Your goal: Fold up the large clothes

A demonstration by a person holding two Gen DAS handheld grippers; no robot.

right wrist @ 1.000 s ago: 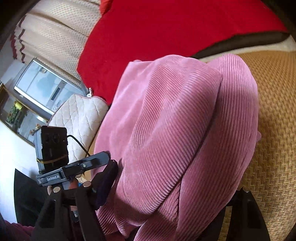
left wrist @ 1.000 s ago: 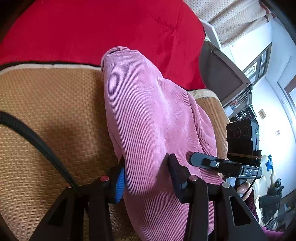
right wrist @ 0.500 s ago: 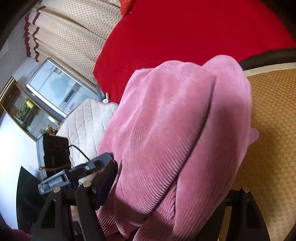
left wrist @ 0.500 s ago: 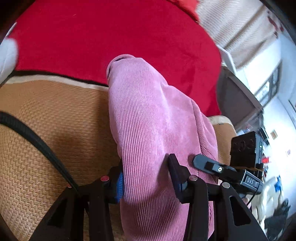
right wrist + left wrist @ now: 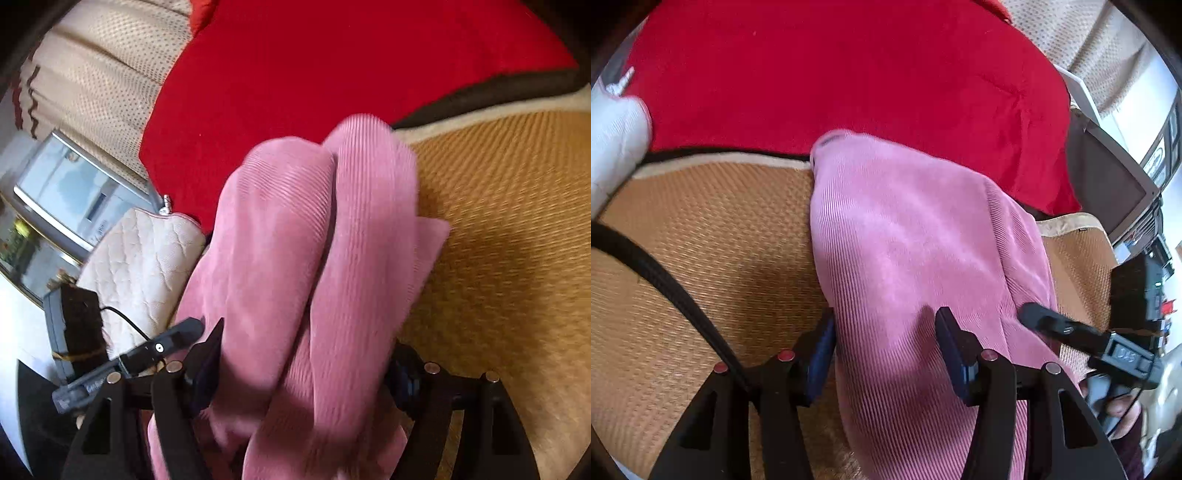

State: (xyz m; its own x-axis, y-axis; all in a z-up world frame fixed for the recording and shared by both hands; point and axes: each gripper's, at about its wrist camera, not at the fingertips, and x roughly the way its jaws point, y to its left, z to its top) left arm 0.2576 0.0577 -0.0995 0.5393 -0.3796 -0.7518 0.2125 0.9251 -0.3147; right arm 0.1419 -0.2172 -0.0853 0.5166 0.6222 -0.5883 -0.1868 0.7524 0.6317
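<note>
Two grippers work on one pink corduroy garment [image 5: 916, 236] that lies bunched in long folds on a woven tan mat [image 5: 713, 236], its far end reaching a red blanket [image 5: 849, 74] behind.

Seen from the left wrist, the left gripper [image 5: 884, 347] straddles the near part of the garment. Its jaws are opening, with the cloth between them; the left pad sits at the cloth's edge, the right one rests against the top of the fold. A black cable [image 5: 665, 280] runs across the mat on that side.

Seen from the right wrist, the right gripper [image 5: 306, 369] stands wide around a thick bundle of the same cloth. The blurred picture does not settle whether its pads press the cloth. A quilted cream cushion [image 5: 140, 266] lies to the left, beside the garment.
</note>
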